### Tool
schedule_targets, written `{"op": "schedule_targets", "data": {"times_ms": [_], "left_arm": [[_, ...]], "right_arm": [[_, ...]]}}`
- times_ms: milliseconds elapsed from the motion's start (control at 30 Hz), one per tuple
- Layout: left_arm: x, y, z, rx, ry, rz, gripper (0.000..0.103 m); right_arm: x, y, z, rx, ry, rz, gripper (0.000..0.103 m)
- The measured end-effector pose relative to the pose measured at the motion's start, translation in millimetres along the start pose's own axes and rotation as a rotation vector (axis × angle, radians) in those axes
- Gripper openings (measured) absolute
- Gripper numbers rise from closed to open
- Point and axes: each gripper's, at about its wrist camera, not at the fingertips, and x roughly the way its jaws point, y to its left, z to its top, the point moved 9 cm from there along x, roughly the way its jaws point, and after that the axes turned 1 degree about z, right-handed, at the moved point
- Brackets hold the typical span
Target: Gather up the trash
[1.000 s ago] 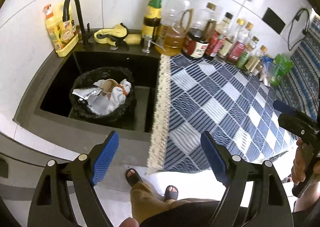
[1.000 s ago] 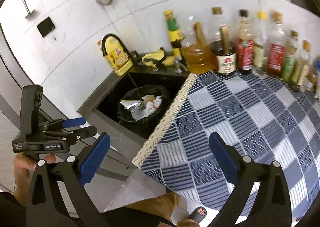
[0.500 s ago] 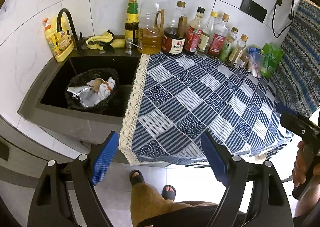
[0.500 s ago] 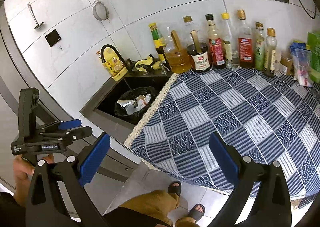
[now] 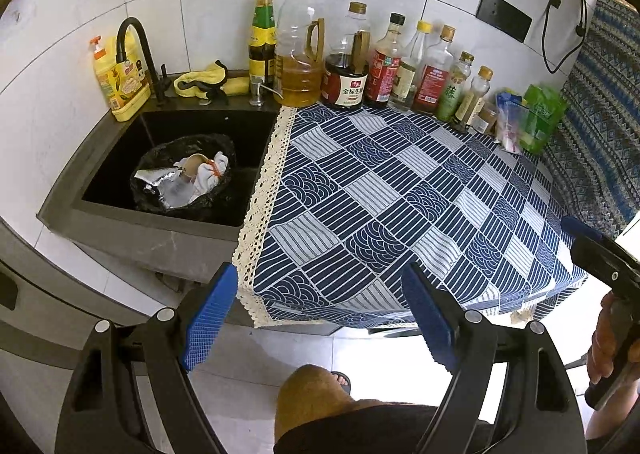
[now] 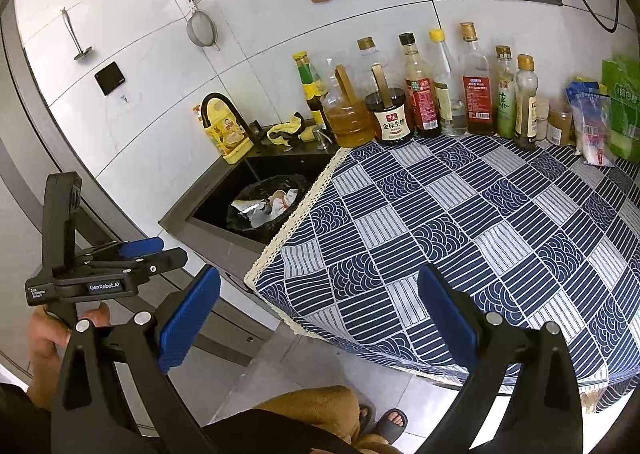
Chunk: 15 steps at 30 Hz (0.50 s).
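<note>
1. The trash [image 5: 188, 182] sits in the black bin bag [image 5: 160, 152] inside the dark sink [image 5: 108, 158], left of centre in my left wrist view: crumpled foil, a paper cup and white wrappers or tissue, piled in the open mouth of the bag. In my right wrist view the same bag shows at centre left.

2. The bag is not tied, and its rim is folded open around the load.

3. The blue patterned tablecloth [image 5: 400, 194] fills the middle and right of both views. I see no loose scrap on it, so I judge the collecting itself done, or nearly so.

4. Along the upper edge of the cloth stand the sauce and oil bottles [image 5: 384, 70], with packets [image 5: 536, 122] at the far right; these look like stock, not rubbish.

5. My left gripper [image 5: 316, 318], bottom of its own view, has its blue pads spread wide with nothing between them. My right gripper [image 6: 320, 314] is likewise parted and empty, hanging off the near edge of the counter.

6. What may be left, as I judge it: closing or lifting out the bag, if the job reaches that far.
</note>
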Motion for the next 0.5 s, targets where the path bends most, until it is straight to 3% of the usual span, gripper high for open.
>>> {"op": "schedule_targets", "data": {"times_ms": [500], "left_arm": [[0.4,7.7,2.7,0.008,-0.011,0.016,0.082]], "right_arm": [[9.7,8.1,-6.0,0.002,0.036,0.030,0.098]]}}
